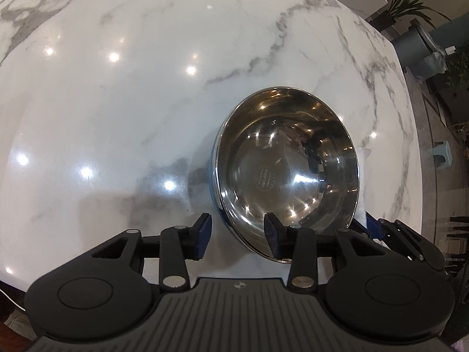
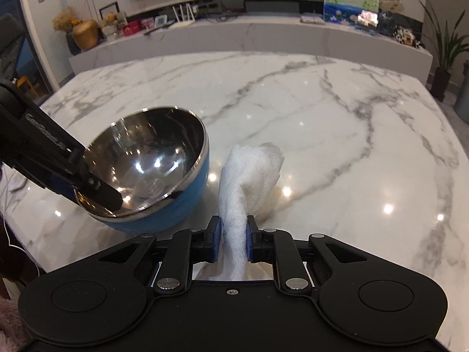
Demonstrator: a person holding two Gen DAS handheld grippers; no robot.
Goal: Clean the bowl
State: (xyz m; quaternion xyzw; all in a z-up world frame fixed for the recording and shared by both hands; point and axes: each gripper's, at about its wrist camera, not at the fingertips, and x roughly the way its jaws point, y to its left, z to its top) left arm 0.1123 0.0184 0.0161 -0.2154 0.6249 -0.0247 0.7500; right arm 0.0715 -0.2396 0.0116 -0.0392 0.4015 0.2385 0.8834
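Observation:
A steel bowl [image 1: 287,173] with a blue outside sits tilted on the marble table [image 1: 117,102]. My left gripper [image 1: 237,236] is open, its jaws astride the bowl's near rim, one finger inside and one outside. In the right wrist view the bowl [image 2: 146,164] is at the left, with the left gripper's finger [image 2: 99,192] reaching over its rim. My right gripper [image 2: 233,242] is shut on a white cloth [image 2: 249,170], which stands up just right of the bowl. The right gripper also shows at the lower right of the left wrist view [image 1: 381,228].
The marble table [image 2: 337,146] stretches wide ahead and to the right. Its right edge [image 1: 410,146] drops to the floor, with a bin and plants beyond. A long shelf [image 2: 234,32] with ornaments runs behind the table.

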